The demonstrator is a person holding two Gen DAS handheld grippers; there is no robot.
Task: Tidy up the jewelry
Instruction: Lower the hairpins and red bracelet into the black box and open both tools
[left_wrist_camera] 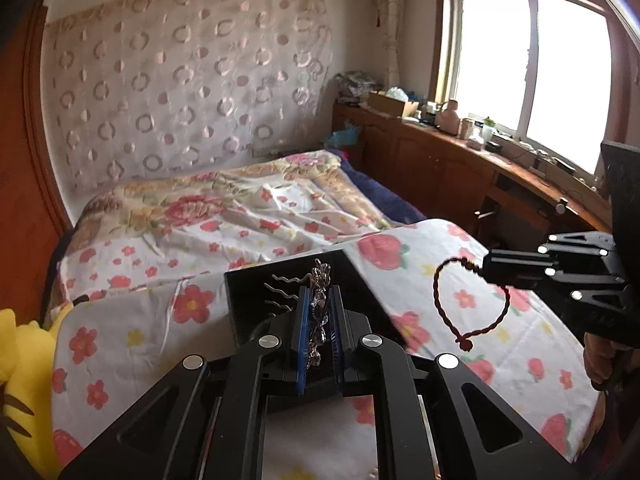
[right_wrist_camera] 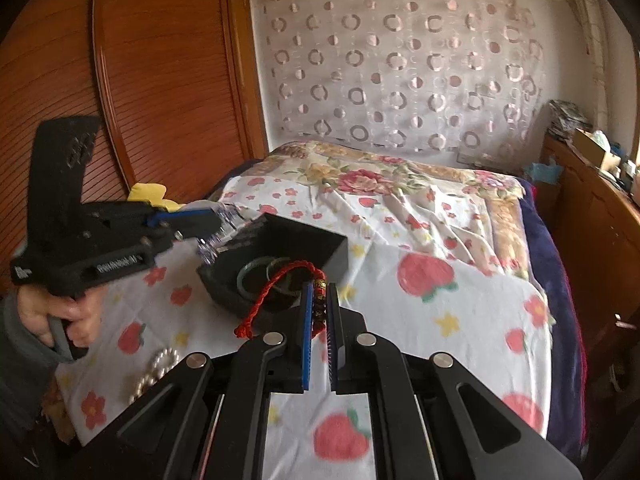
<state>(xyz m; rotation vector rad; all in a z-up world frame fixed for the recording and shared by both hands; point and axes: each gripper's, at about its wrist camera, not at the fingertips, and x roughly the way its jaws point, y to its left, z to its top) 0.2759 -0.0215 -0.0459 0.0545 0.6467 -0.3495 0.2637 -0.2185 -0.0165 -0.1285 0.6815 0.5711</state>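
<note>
While left gripper (left_wrist_camera: 319, 300) clamps hair comb (left_wrist_camera: 318, 308) | right gripper (right_wrist_camera: 319, 300) pinches red bracelet (right_wrist_camera: 280, 292)

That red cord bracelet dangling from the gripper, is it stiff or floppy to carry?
Likely floppy: the red cord bracelet droops in a loose loop below the right gripper. Probably light, since pinching only its beads holds it. It may swing or snag.

daylight, blown-out window (left_wrist_camera: 528, 76) | soft blur | fisheye edges (dark corners)
</note>
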